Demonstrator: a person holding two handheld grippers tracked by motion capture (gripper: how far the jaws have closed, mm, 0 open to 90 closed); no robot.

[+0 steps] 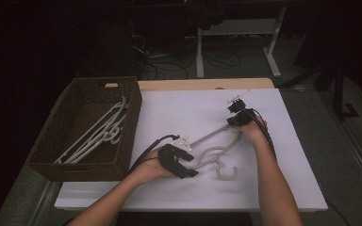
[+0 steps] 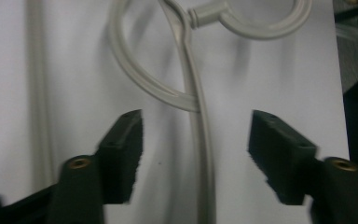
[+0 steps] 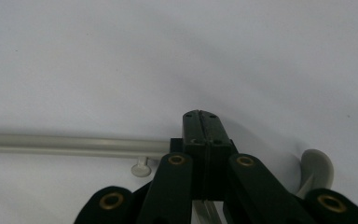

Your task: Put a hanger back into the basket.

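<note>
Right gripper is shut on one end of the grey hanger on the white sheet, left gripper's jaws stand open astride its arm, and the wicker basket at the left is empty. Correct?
Not quite: the wicker basket is not empty; the high view shows several pale hangers lying in it. The rest holds: the right gripper is shut on the grey hanger, and the left gripper stands open astride its arm.

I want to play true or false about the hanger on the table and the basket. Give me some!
1. A hanger lies on the white table. True.
2. The wicker basket has nothing in it. False: it holds several light hangers.
3. The left gripper has its jaws apart, with the hanger's arm between them. True.
4. The right gripper is wide open. False: its jaws are shut at the hanger's end.
5. The basket stands to the right of the hanger. False: it stands to the left.
</note>
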